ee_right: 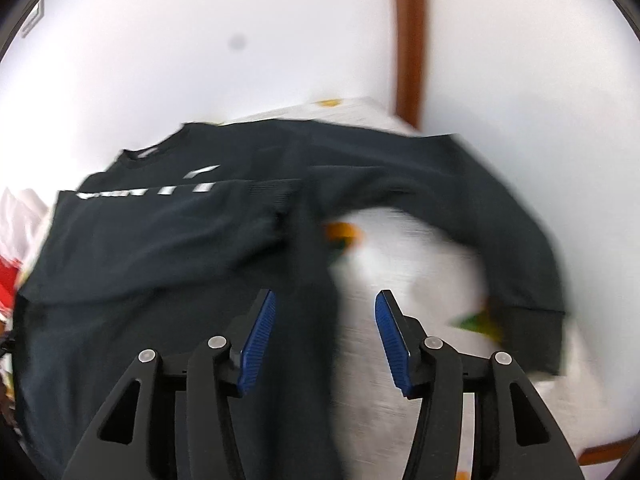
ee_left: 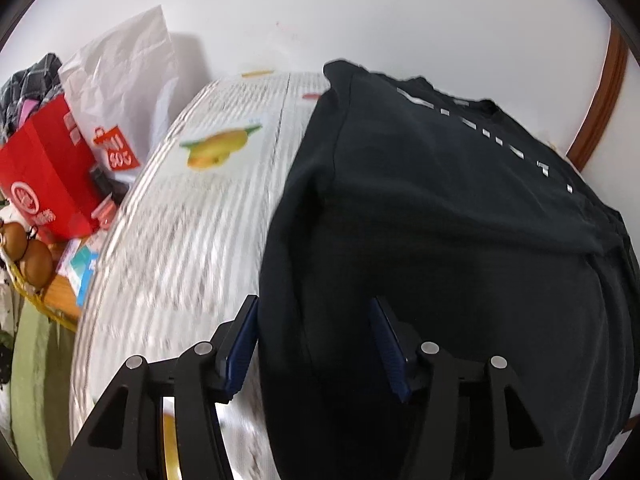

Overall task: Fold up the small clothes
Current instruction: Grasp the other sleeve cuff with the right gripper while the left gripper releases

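Left wrist view first: your left gripper [ee_left: 314, 344] has its jaws spread wide, blue ribbed pads [ee_left: 242, 354] facing each other, nothing pinched between them. Under it lies the black sweatshirt [ee_left: 440, 220], a soft matte knit with a row of white printed marks across the chest and a ribbed crew collar at the far end. The near left edge of the garment runs right up between your fingers; whether the pads touch the cloth, you can't tell from here. The sweatshirt is spread on the bench, which is covered with a white printed sheet [ee_left: 180, 220] showing fine grey lines and a yellow fruit picture, blurred by motion. Off the bench's left edge sit a glossy red paper bag [ee_left: 48, 184], a crinkled white plastic bag [ee_left: 120, 80] with a red shop logo, and a pile of checked fabric [ee_left: 28, 84] behind them.

Right wrist view now: your right gripper [ee_right: 325, 340] is just as wide, pads apart, holding nothing. The sweatshirt [ee_right: 160, 260] fills the left half, one sleeve folded across the chest with its ribbed cuff near the middle. The other sleeve [ee_right: 500, 216] arcs out to the right over the printed sheet [ee_right: 400, 264], ending in a ribbed cuff. A brown wooden strip [ee_right: 410, 40] runs up the white wall behind.
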A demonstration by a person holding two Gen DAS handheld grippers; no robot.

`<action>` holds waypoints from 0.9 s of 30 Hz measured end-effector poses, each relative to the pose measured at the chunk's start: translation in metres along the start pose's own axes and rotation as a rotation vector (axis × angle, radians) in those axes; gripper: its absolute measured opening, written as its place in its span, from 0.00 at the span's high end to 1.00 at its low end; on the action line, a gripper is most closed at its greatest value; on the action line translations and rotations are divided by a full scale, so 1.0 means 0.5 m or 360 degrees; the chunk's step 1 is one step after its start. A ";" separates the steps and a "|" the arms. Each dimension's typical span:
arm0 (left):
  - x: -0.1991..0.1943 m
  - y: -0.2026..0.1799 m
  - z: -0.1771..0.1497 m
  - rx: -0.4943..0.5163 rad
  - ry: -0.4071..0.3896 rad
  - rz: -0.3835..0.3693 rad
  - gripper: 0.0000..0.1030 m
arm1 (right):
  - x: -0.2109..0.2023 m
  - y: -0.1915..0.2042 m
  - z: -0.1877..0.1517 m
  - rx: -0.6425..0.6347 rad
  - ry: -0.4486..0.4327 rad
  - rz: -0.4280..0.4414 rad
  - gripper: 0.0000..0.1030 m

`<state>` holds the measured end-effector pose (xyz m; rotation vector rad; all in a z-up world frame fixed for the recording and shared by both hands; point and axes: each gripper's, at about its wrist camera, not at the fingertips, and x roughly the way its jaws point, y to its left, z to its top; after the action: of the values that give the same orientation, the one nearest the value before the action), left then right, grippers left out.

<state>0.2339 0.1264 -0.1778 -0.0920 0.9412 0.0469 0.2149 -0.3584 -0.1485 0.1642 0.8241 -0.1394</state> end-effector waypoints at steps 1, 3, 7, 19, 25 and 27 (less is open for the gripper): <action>-0.003 -0.001 -0.008 -0.0001 -0.0003 0.0004 0.48 | -0.005 -0.030 -0.011 -0.0001 -0.0009 -0.0077 0.46; -0.010 -0.004 -0.029 0.0006 -0.0030 0.0028 0.48 | -0.004 -0.086 -0.031 0.0008 0.0014 -0.0158 0.46; -0.020 -0.017 -0.052 0.0046 -0.0083 0.0083 0.48 | 0.021 -0.176 -0.071 0.0052 0.0099 -0.0225 0.46; -0.010 -0.001 -0.052 -0.0030 -0.0083 0.0137 0.27 | 0.084 -0.194 -0.074 -0.0006 0.0087 -0.0219 0.38; -0.009 -0.004 -0.053 -0.0017 -0.0085 0.0169 0.24 | 0.097 -0.192 -0.071 0.0007 0.0054 -0.0209 0.52; -0.008 -0.002 -0.054 -0.0024 -0.0083 0.0169 0.23 | 0.098 -0.188 -0.073 -0.0008 0.0041 -0.0230 0.62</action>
<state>0.2100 0.1226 -0.1902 -0.0544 0.8934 0.1537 0.2041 -0.4460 -0.2176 0.1015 0.8620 -0.2717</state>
